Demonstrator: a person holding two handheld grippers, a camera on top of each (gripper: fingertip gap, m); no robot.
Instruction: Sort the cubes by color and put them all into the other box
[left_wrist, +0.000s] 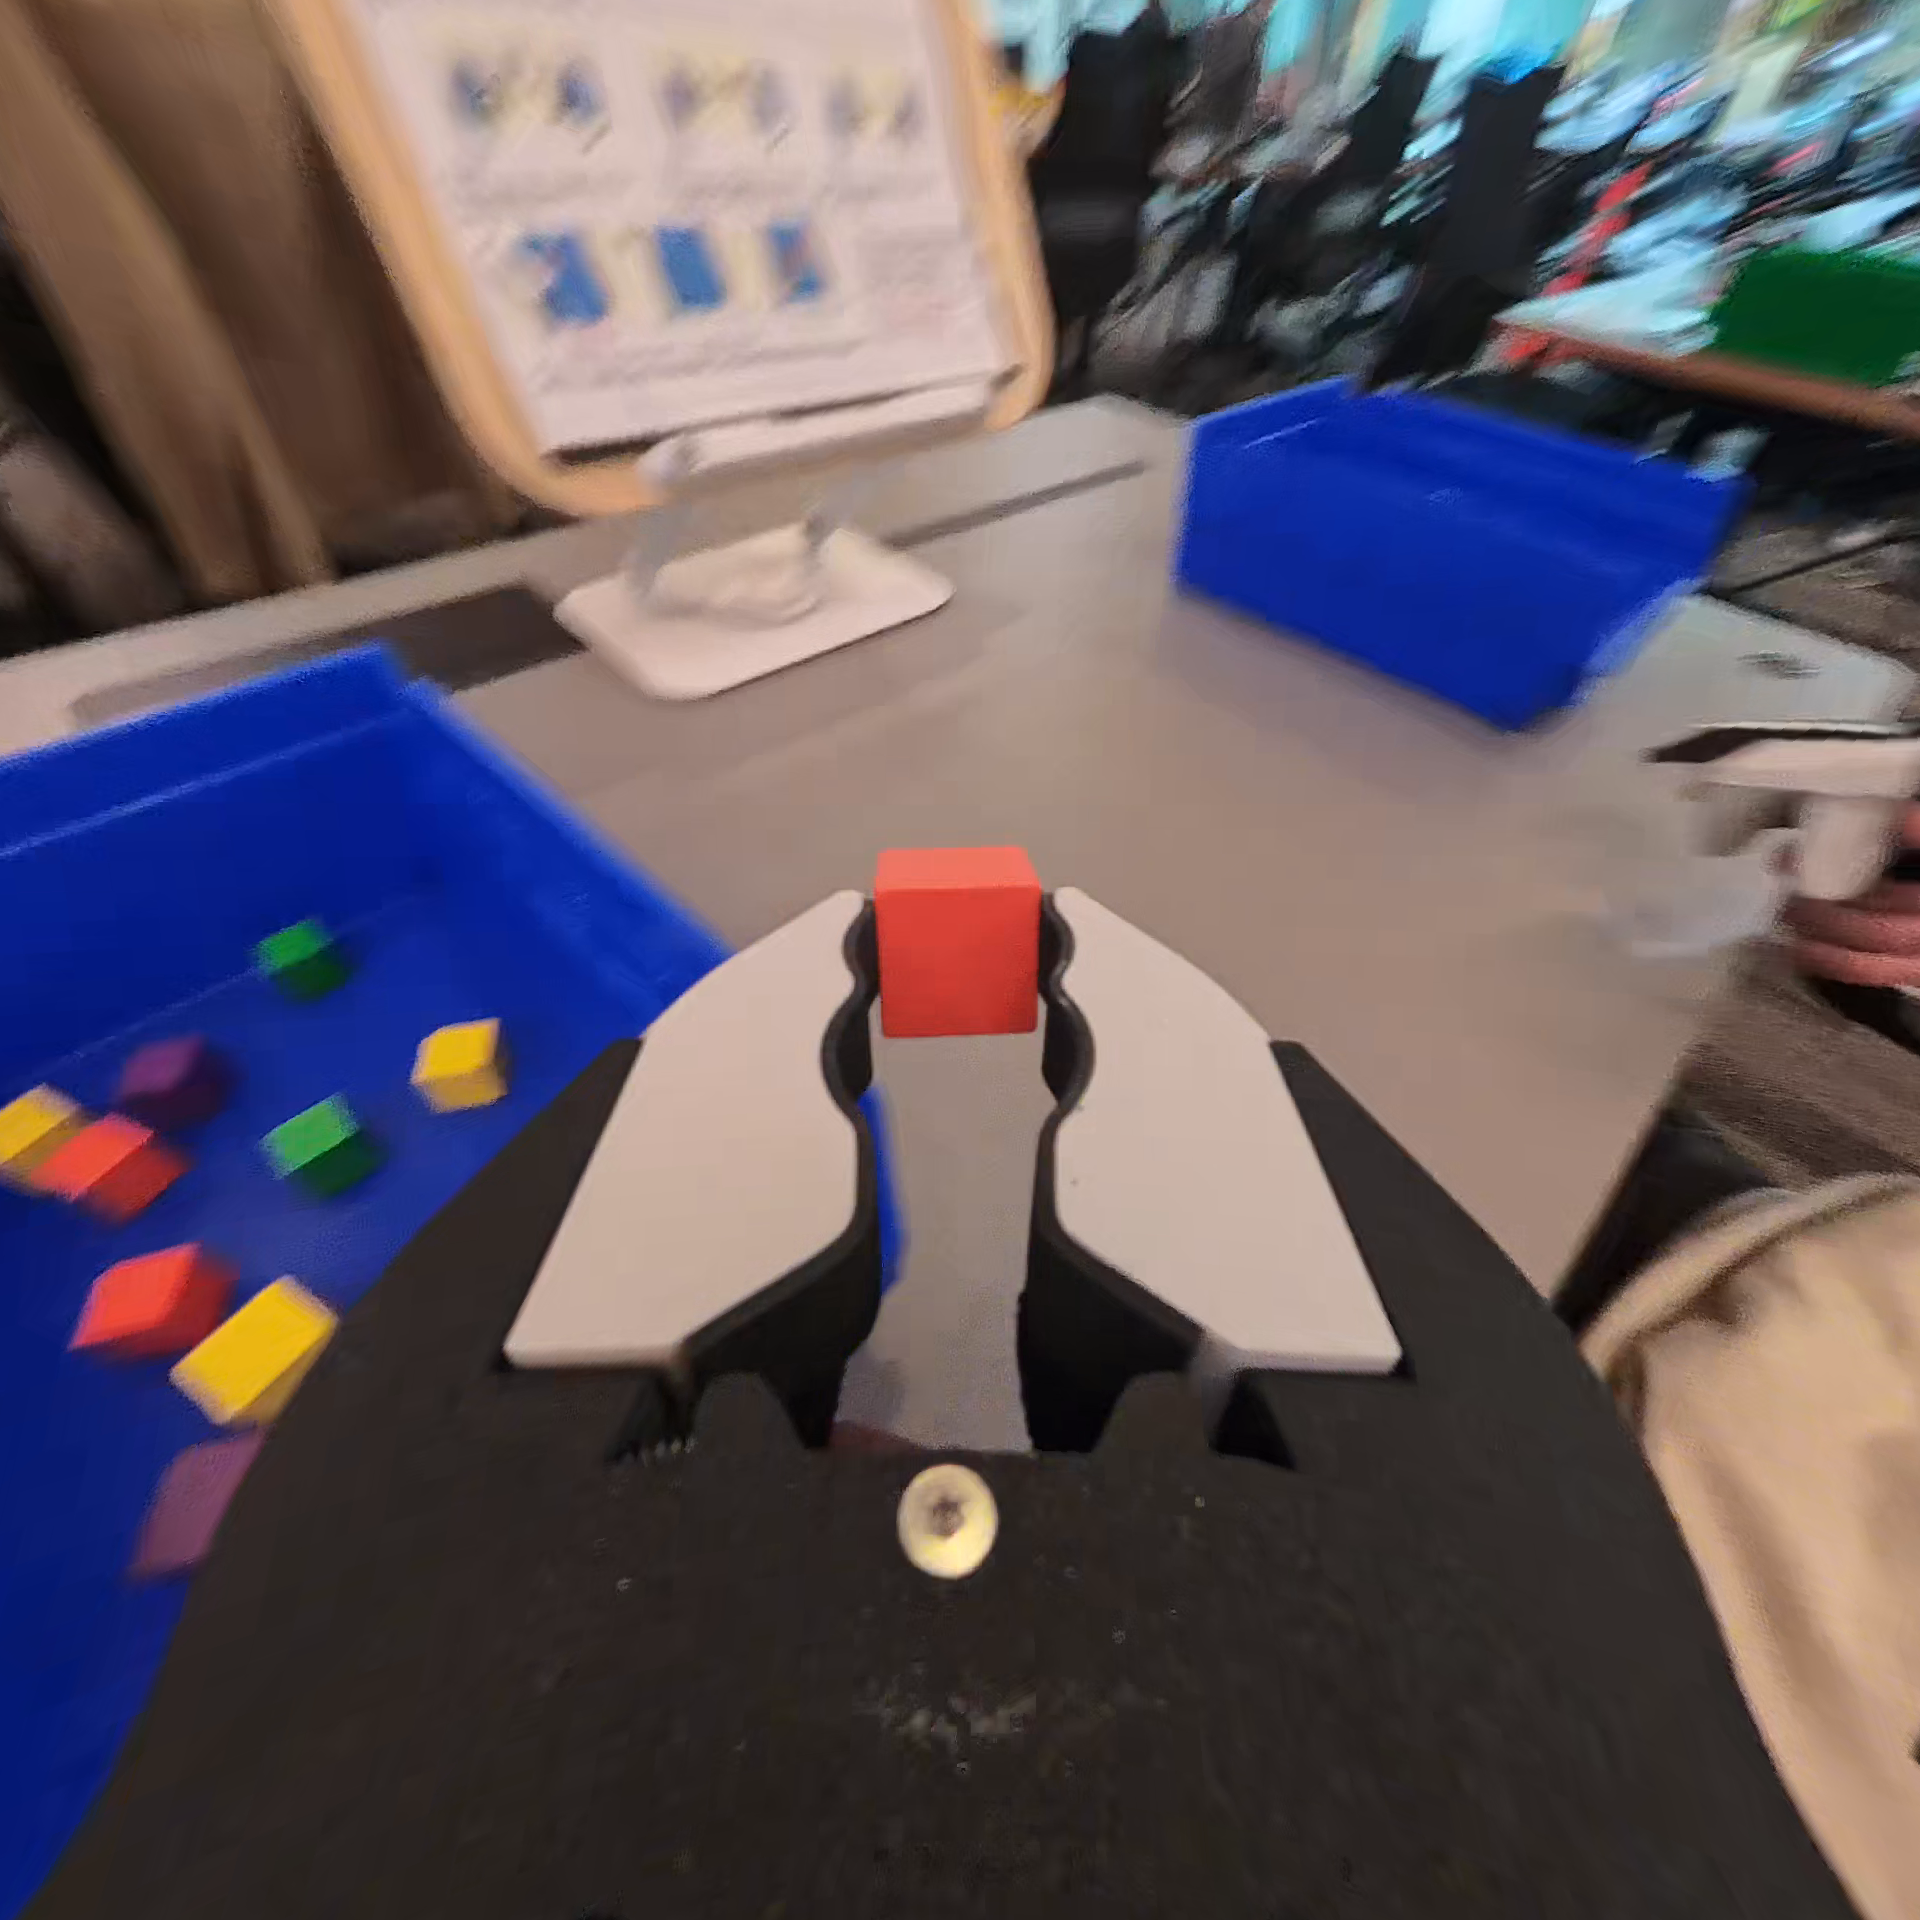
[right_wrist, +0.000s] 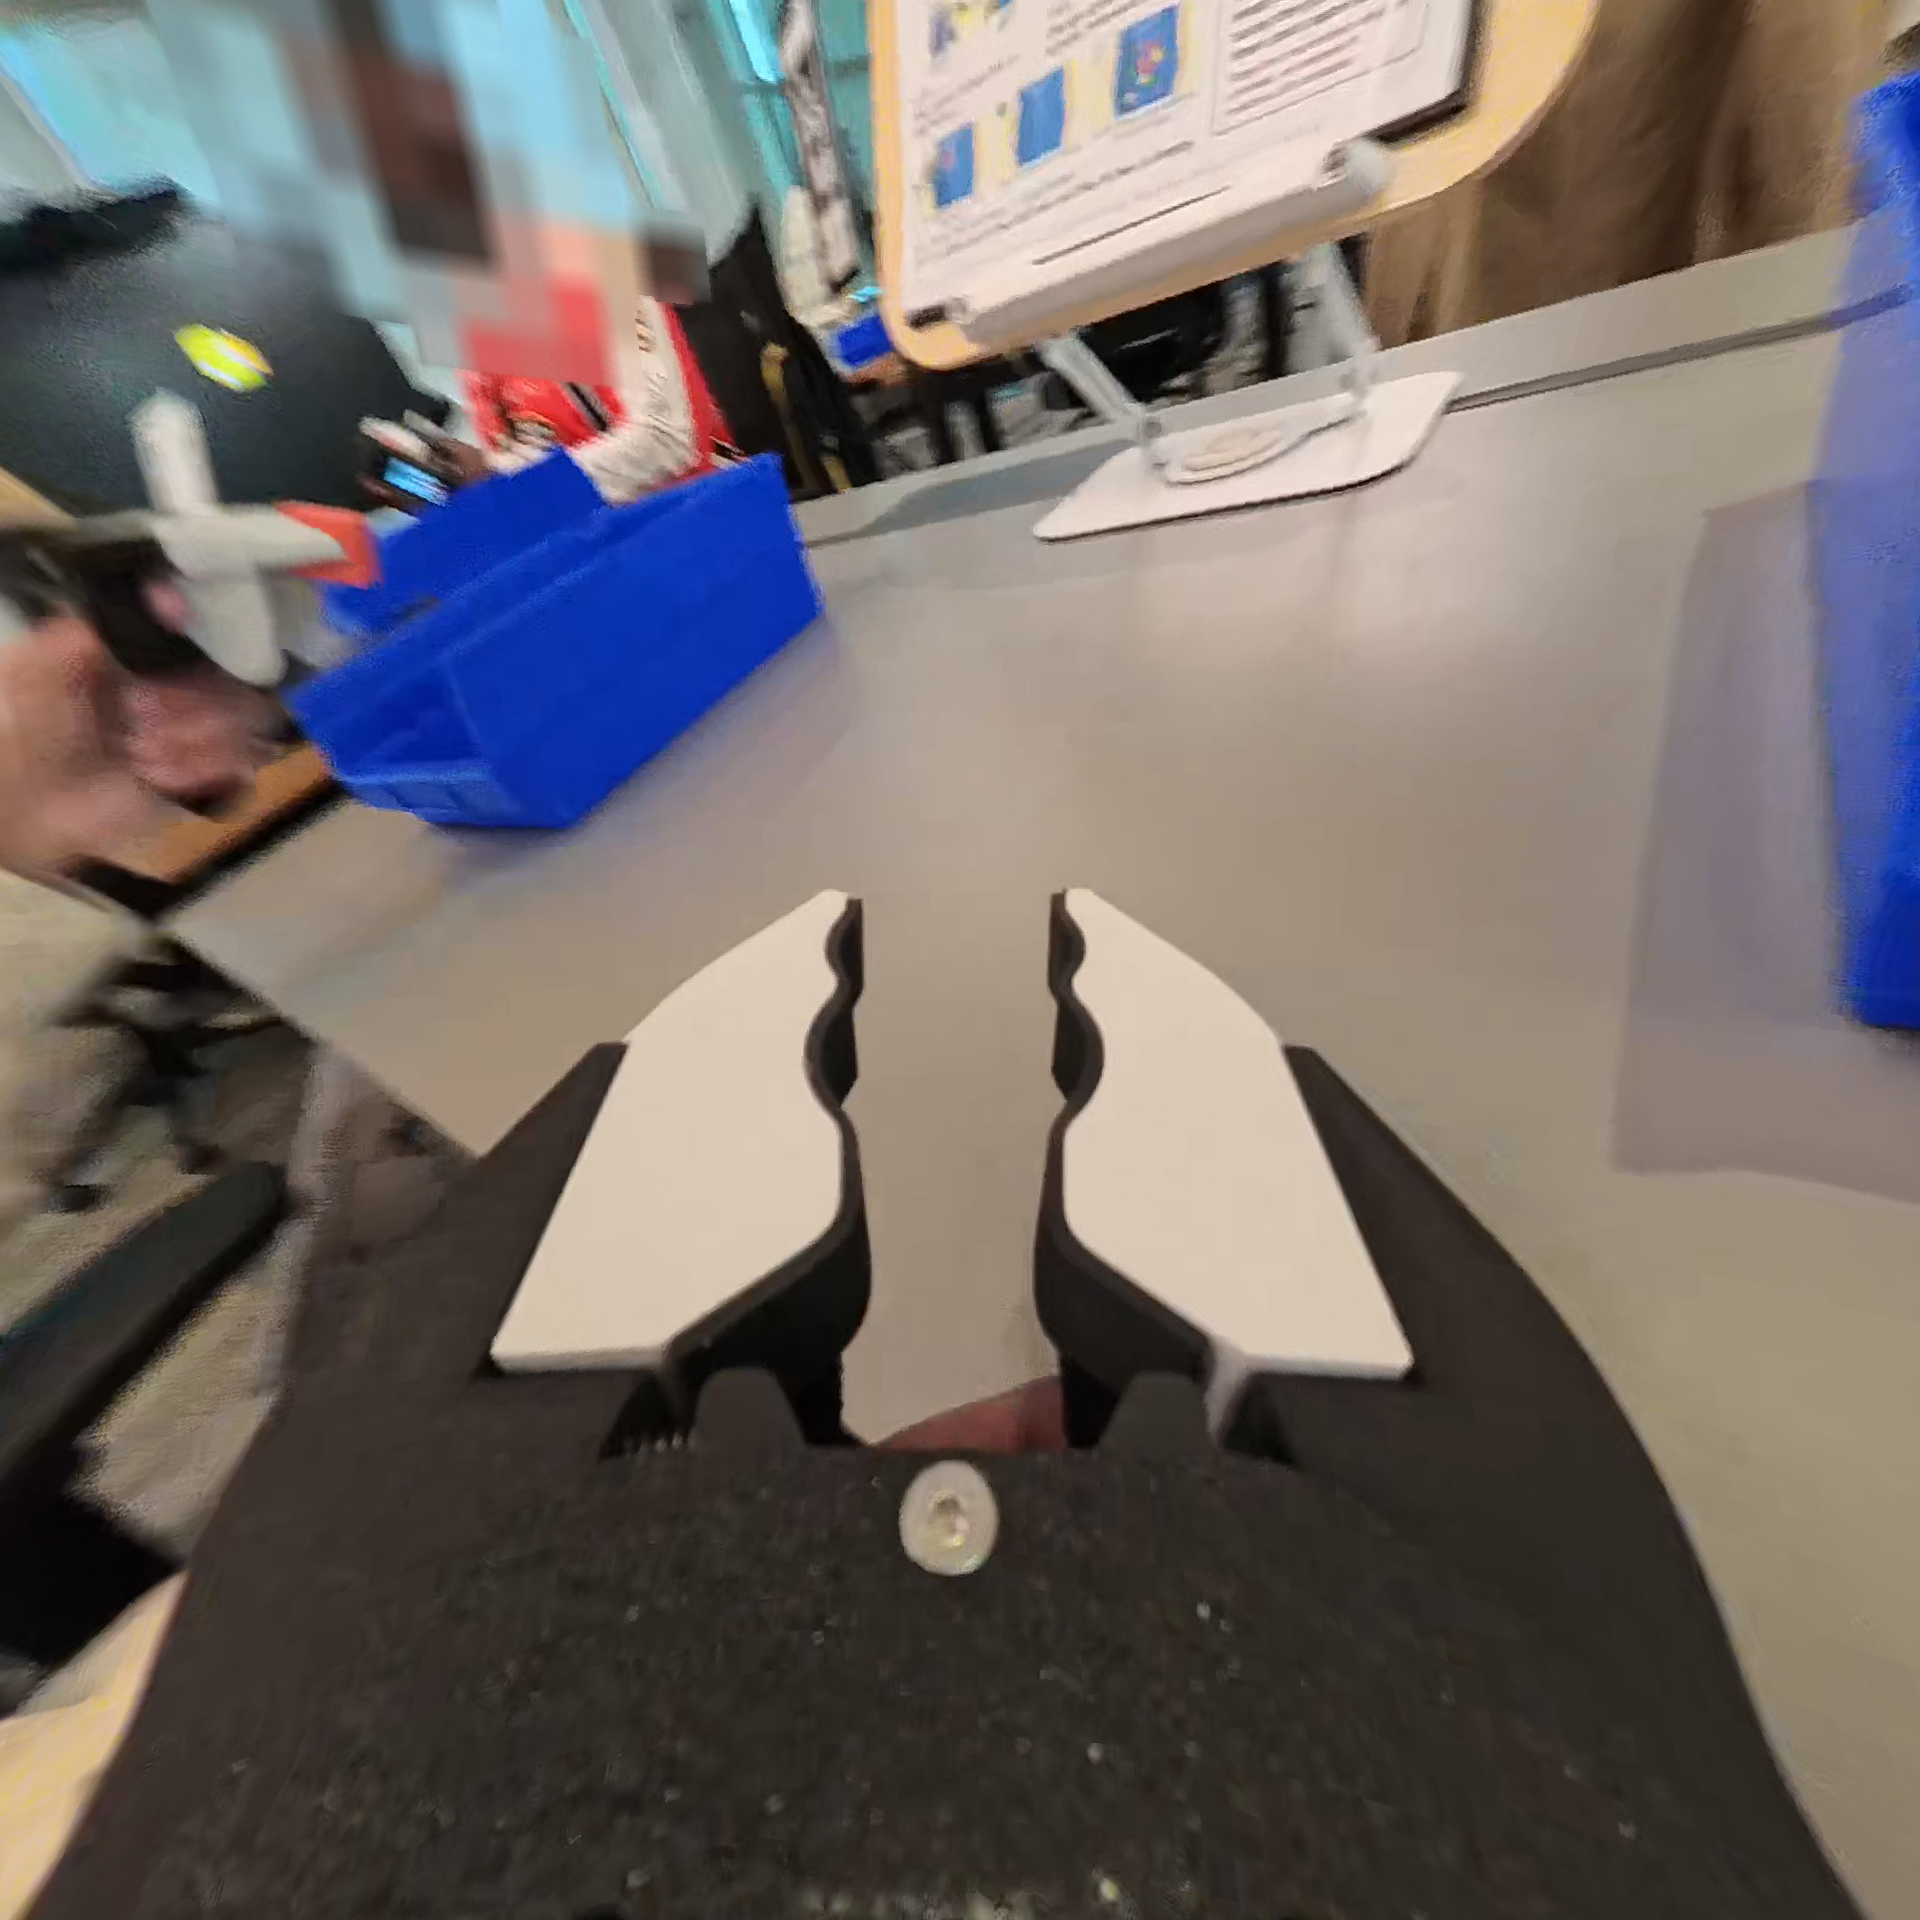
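1 red cube (left_wrist: 956, 940) in left gripper (left_wrist: 956, 914).

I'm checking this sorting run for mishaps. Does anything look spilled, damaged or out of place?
Nothing stands out. The left tool grips a red cube squarely above the table. The other cubes lie loose inside the near blue box, none spilled. The right tool is open and empty.
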